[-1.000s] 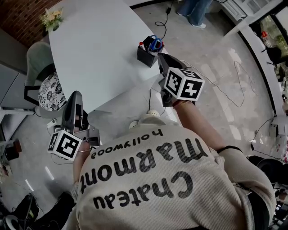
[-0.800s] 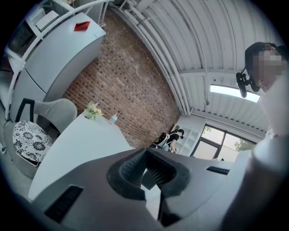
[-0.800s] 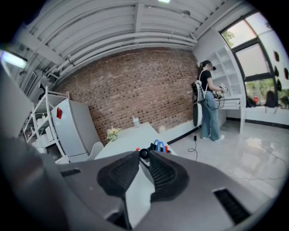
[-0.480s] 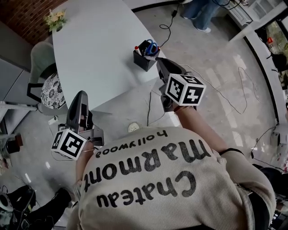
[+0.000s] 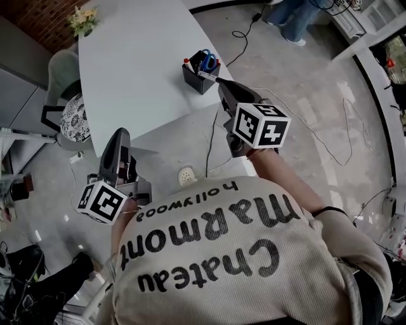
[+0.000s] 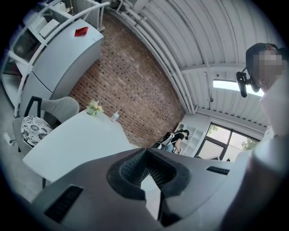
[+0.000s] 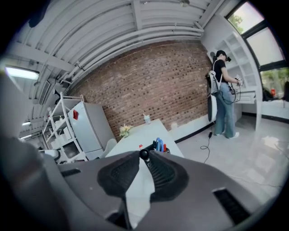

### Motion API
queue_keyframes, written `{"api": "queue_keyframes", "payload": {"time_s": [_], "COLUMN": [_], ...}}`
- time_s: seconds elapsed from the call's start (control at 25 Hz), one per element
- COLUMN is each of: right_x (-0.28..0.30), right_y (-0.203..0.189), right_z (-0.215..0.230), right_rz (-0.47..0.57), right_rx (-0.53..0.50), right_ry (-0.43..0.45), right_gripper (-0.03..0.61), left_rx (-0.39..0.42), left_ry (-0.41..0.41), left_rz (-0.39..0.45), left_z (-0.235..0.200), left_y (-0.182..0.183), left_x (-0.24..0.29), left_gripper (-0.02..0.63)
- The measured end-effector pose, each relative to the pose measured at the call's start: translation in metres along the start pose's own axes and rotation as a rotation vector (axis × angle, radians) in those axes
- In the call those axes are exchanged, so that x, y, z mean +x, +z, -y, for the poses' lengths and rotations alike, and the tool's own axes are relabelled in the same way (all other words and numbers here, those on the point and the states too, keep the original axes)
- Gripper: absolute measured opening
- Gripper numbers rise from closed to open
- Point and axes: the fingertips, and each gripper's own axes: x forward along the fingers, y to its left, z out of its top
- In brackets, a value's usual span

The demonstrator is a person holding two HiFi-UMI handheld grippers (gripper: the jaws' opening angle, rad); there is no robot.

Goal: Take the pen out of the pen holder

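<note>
Pen (image 5: 208, 77) is pinched near its back end between the fingers of the right gripper (image 5: 220, 83). In the right gripper view its round black end shows right at the fingertips, which are spread only as wide as the barrel. The pen slants from the fingers toward the pen holder (image 5: 200, 79), a black square box standing at the near right corner of the white desk (image 5: 139, 76). The pen's far end lies over the holder's near rim, and I cannot tell whether it has cleared the opening. Blue-handled scissors (image 5: 206, 60) and a red-capped item stand in the holder.

The left gripper (image 5: 120, 135) is held by the near edge of the desk, toward the near left corner and well apart from the holder. Its fingers are pressed together at the tips with nothing between them.

Flowers (image 5: 84, 19) stand at the far left corner of the desk. A chair (image 5: 73, 124) with a patterned seat is beside the left edge. A cable (image 5: 210, 143) trails across the floor (image 5: 298, 108), and a person (image 7: 221, 85) stands off by a brick wall (image 7: 158, 85)
</note>
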Motion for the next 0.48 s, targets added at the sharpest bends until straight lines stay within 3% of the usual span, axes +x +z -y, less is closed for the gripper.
{"api": "queue_keyframes", "payload": {"time_s": [0.48], "right_x": [-0.037], "right_y": [0.008], "right_z": [0.007], "right_rz": [0.034], "right_rx": [0.008], "right_ry": [0.061], "right_gripper": [0.071], "left_rx": [-0.008], "left_ry": [0.021], "left_rz": [0.055], "left_z": [0.036], "left_y": [-0.021], "left_x": [-0.025], "left_gripper": [0.002]}}
